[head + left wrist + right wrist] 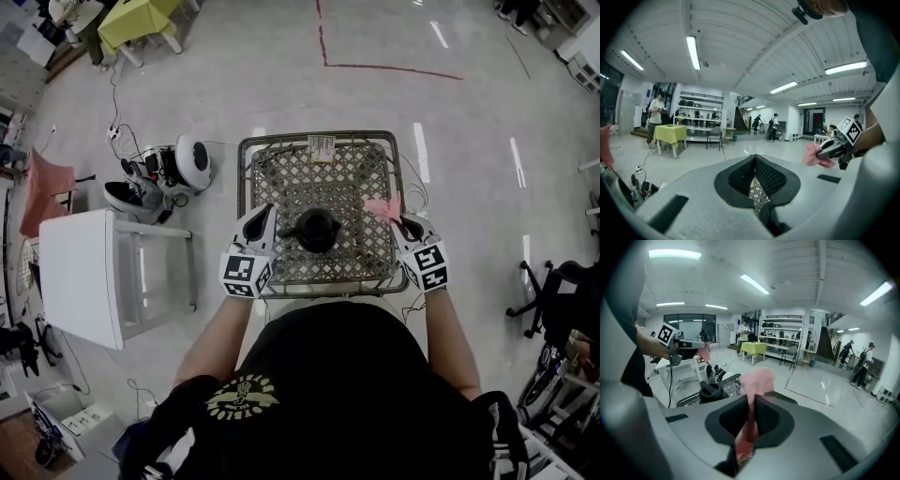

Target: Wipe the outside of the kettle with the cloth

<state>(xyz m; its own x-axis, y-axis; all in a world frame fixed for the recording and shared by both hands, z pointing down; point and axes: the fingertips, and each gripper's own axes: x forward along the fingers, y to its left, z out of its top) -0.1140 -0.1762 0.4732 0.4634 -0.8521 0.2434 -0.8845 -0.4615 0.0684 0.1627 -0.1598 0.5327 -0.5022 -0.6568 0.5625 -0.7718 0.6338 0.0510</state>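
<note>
A black kettle (314, 230) stands upright in the middle of a woven lattice tabletop (319, 164) with a metal frame. The right gripper view shows the kettle (711, 392) low on the left. My right gripper (398, 217) hovers to the kettle's right, shut on a pink cloth (382, 208) that sticks up between its fingers (752, 380). My left gripper (265, 214) is just left of the kettle, jaws shut with nothing in them (754, 158). From the left gripper view the right gripper and cloth (816, 154) show at the right.
A white side table (84, 272) stands left of the lattice table. A white round device (192, 161) and cables lie on the floor behind it. An office chair (539, 291) sits at the right. Far off are a yellow-green table (670, 133) and several people.
</note>
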